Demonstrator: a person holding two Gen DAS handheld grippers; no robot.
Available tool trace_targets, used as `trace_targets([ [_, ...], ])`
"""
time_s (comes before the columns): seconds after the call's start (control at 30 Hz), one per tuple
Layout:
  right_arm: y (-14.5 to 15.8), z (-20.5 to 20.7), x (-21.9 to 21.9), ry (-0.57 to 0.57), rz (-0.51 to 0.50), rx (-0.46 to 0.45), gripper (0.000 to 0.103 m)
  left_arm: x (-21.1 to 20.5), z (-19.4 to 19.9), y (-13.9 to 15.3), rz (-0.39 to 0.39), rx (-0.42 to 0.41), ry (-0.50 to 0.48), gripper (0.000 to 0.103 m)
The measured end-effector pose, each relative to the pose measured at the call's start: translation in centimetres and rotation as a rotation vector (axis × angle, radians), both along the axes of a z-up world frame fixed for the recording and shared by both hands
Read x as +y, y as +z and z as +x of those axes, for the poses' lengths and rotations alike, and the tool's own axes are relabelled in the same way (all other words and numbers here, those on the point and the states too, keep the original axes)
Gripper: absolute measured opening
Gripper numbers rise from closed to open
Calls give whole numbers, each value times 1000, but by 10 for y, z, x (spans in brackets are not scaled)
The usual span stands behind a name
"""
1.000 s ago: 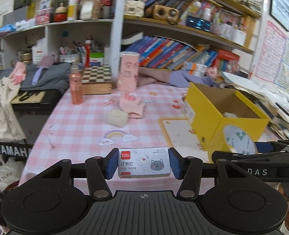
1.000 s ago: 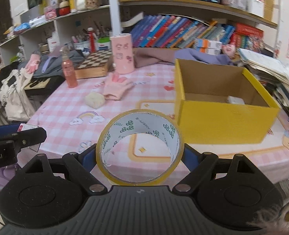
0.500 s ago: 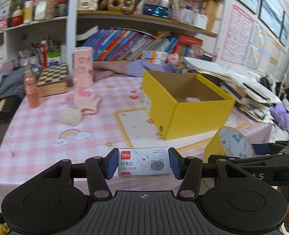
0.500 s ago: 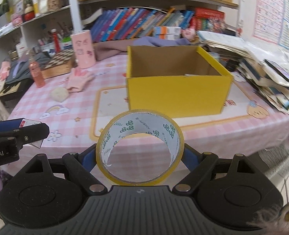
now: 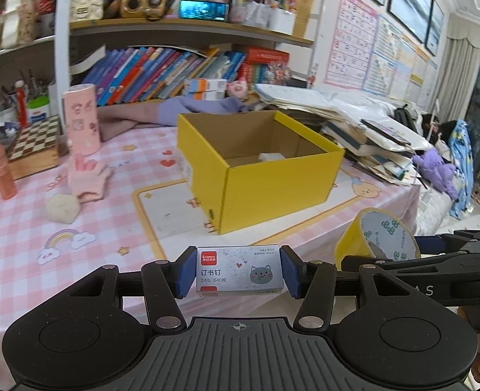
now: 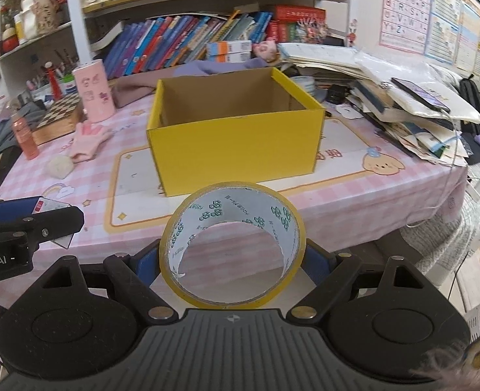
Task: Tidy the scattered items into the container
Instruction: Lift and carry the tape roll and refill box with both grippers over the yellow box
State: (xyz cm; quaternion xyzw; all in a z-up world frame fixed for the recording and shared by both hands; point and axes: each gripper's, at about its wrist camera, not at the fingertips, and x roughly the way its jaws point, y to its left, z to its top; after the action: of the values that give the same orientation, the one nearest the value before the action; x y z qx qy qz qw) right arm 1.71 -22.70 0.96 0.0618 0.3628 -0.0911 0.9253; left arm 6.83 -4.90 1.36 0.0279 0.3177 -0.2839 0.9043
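- The left gripper [image 5: 239, 275] is clamped on a small staple box [image 5: 239, 273], its blue pads pressed against the 2 short ends; the box sits level, lifted off the table at the near edge.
- The right gripper [image 6: 232, 262] holds a roll of yellow tape [image 6: 232, 244] across its outer rim, core facing the camera, also in the air before the table edge.
- Handling, as a judgement: the staple box looks stiff, light and smooth-sided, so the end-on hold suits it, though too hard a squeeze could dent the card. The tape roll is rigid and round, so it could roll once let go; its outer face may be slick against the pads.
- Beyond both hands stands the yellow box [image 6: 236, 150], open at the top, on a pale mat on the pink checked tablecloth [image 5: 21, 228]. Something small and white [image 5: 271, 157] already lies inside.
- Left of the box, unsorted: a pale lump [image 5: 62, 208], a pink glove [image 5: 88, 179], a pink cylinder [image 5: 81, 119] and an orange spray bottle [image 5: 1, 172].
- The near wall of the box stands between the grippers and its opening, so both loads likely must clear that rim. A slumped pile of papers [image 6: 402, 97] crowds its right side.
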Motion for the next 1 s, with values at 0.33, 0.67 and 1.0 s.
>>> trace_targets([
  [0.33,2,3,-25,-45,4,-6,86,-26,6,2,7,-7,-46,52],
  [0.67,3,22,-41,-45,3,-16,86,-43,21,5,2,-31,-65,52],
  [1.0,14,56,-57,9,-12,-82,86,-55,47,12,-28,-61,-29,52],
])
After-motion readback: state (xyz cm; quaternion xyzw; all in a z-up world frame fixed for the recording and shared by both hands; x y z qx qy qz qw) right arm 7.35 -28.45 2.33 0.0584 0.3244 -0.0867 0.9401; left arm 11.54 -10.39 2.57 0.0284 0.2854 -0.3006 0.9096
